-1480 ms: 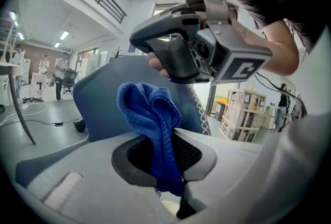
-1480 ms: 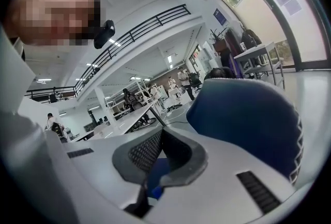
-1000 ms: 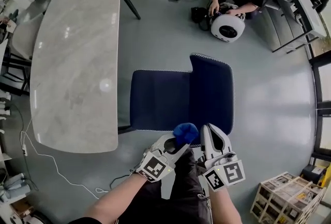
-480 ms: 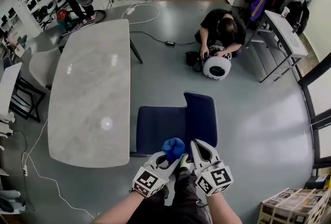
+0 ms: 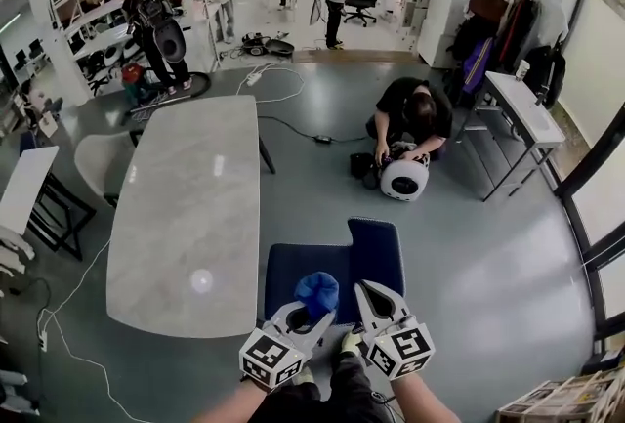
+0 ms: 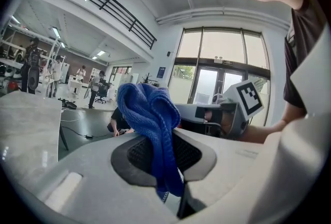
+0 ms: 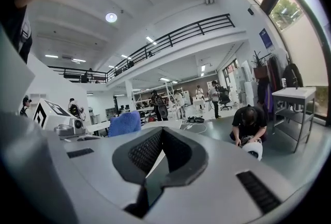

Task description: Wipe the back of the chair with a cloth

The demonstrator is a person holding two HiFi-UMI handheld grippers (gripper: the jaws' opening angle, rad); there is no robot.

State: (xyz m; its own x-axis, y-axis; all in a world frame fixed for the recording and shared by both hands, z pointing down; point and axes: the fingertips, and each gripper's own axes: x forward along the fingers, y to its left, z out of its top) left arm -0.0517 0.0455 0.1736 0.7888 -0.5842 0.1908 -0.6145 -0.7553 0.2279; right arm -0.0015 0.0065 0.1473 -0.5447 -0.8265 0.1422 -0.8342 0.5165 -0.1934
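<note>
Smooth grey floor point(image 5: 488, 245), navy chair point(image 5: 376, 255), knitted cloth point(image 5: 317, 292)

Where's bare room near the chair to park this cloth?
For the blue cloth in the left gripper: the grey marble tabletop left of the dark blue chair looks bare, and so does the chair's seat. Floor right of the chair is open. Crowded beyond it: a crouching person with a white round device.
</note>
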